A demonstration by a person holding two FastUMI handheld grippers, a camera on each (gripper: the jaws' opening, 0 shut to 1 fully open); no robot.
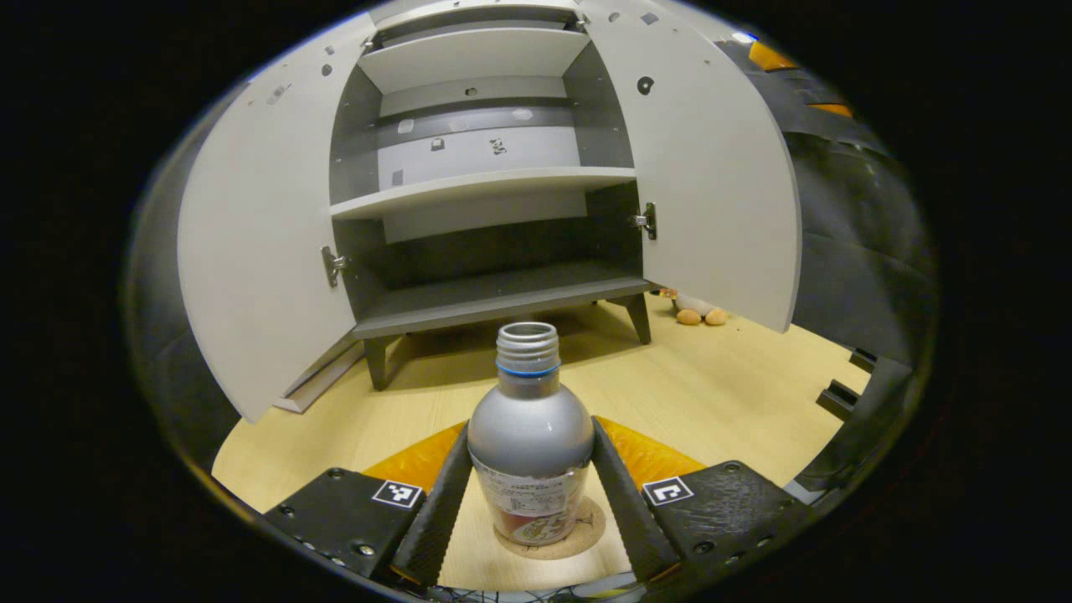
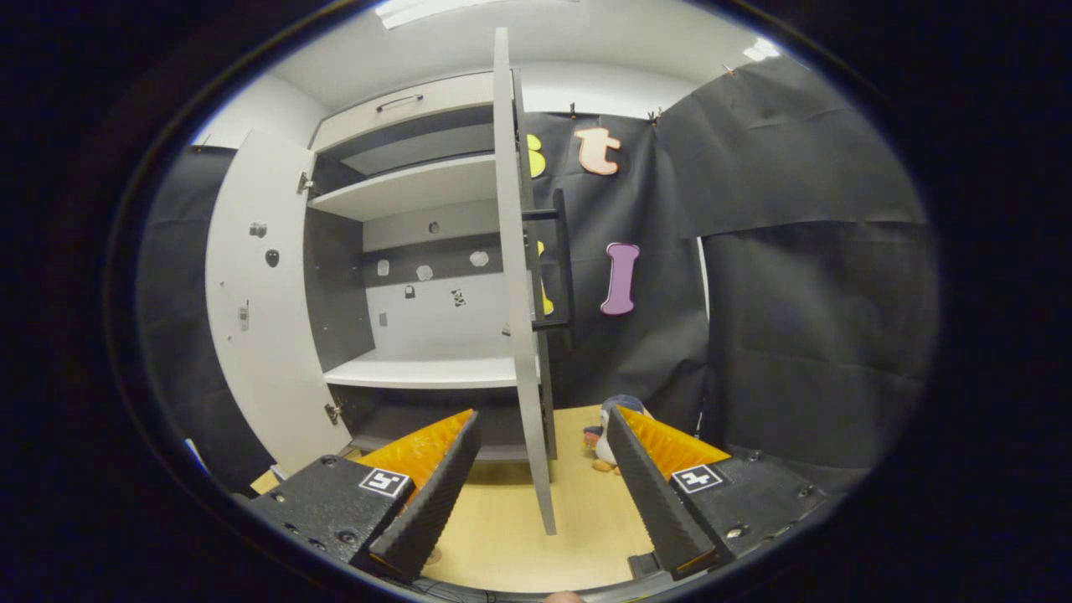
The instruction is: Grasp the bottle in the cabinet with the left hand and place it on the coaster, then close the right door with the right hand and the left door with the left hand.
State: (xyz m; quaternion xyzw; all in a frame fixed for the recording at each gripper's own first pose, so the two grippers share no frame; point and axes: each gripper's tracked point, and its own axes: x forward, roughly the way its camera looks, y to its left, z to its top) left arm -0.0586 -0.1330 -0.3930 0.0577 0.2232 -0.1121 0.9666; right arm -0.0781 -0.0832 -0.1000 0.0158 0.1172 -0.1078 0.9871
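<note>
Left gripper (image 1: pixel 529 494) jaws straddle upright bottle (image 1: pixel 529 444) on coaster (image 1: pixel 578 536), grip uncertain. Right gripper (image 2: pixel 536 486) jaws wide, empty; right door (image 2: pixel 523 335) edge-on btwn them.

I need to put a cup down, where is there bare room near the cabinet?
The cabinet shelves are bare. So is the tabletop between the bottle and the cabinet legs. It is crowded at the coaster, where the left tool flanks the bottle.

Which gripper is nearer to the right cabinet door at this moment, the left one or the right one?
Right. The right gripper is open with the right door's edge between its fingers. The left gripper is back at the bottle on the coaster, away from the cabinet.
</note>
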